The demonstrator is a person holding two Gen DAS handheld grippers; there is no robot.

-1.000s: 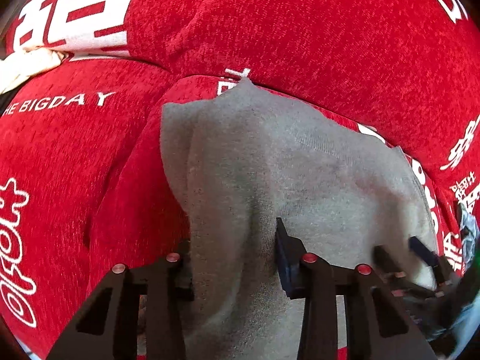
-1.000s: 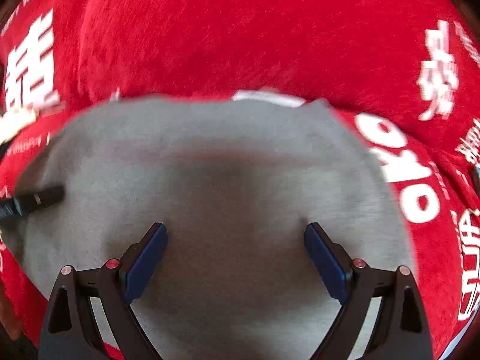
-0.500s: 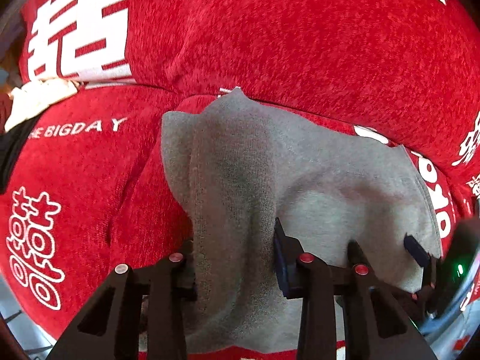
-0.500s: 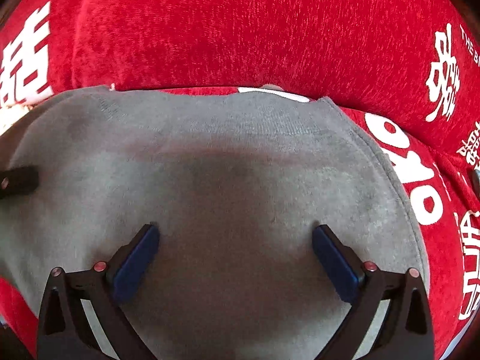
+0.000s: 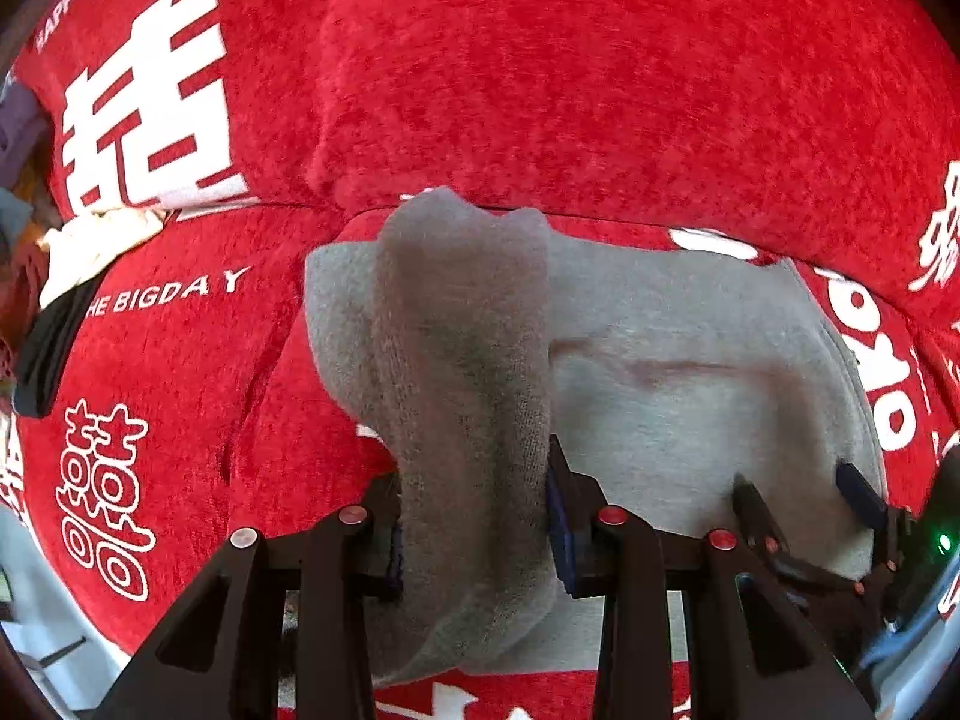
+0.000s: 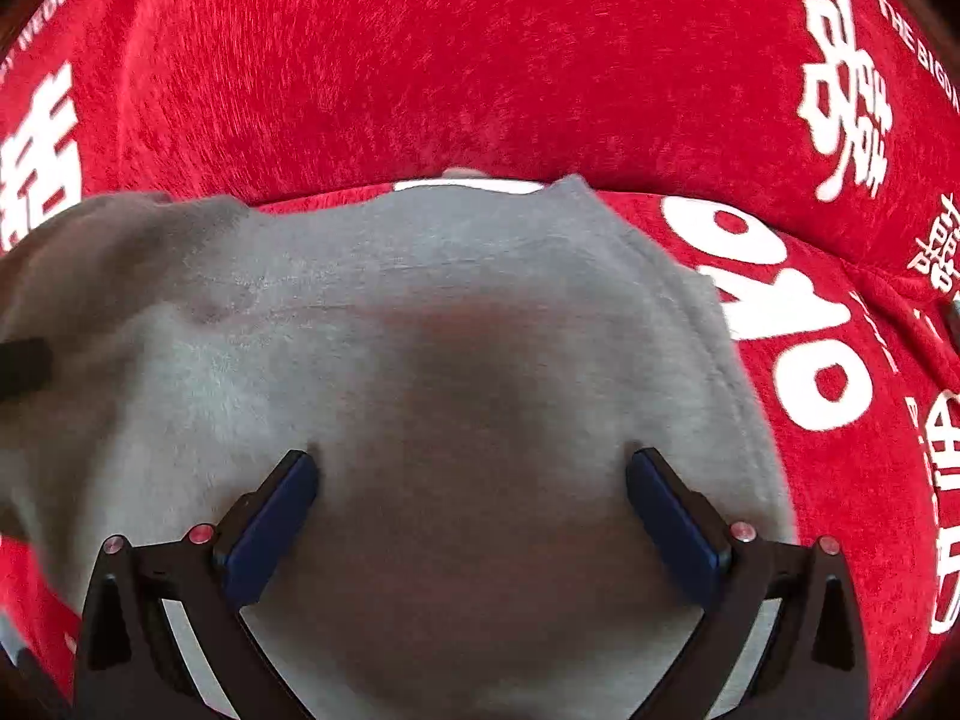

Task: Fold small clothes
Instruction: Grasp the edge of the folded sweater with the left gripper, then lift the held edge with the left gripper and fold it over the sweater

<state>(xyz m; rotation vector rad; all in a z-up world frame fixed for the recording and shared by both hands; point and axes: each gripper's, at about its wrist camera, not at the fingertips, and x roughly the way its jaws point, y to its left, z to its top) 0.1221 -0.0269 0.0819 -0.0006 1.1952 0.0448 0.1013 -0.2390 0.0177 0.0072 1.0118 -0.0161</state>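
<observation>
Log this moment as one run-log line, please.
left tool: shut on grey garment, fold raised | right tool: open over garment | surface: red cover

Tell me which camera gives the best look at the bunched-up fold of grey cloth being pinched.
The left wrist view: the grey cloth rises as a ridge clamped in the left gripper. The right wrist view shows only its flat spread under the open right gripper.

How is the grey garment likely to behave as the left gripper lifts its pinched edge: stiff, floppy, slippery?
Probably floppy: the grey garment bunches into a soft ridge between the left gripper fingers. Likely light, since the pinched fold stands up while the rest lies spread on the red cover. Its fuzzy knit seems unlikely to slip. The right gripper hovers open above it.
</observation>
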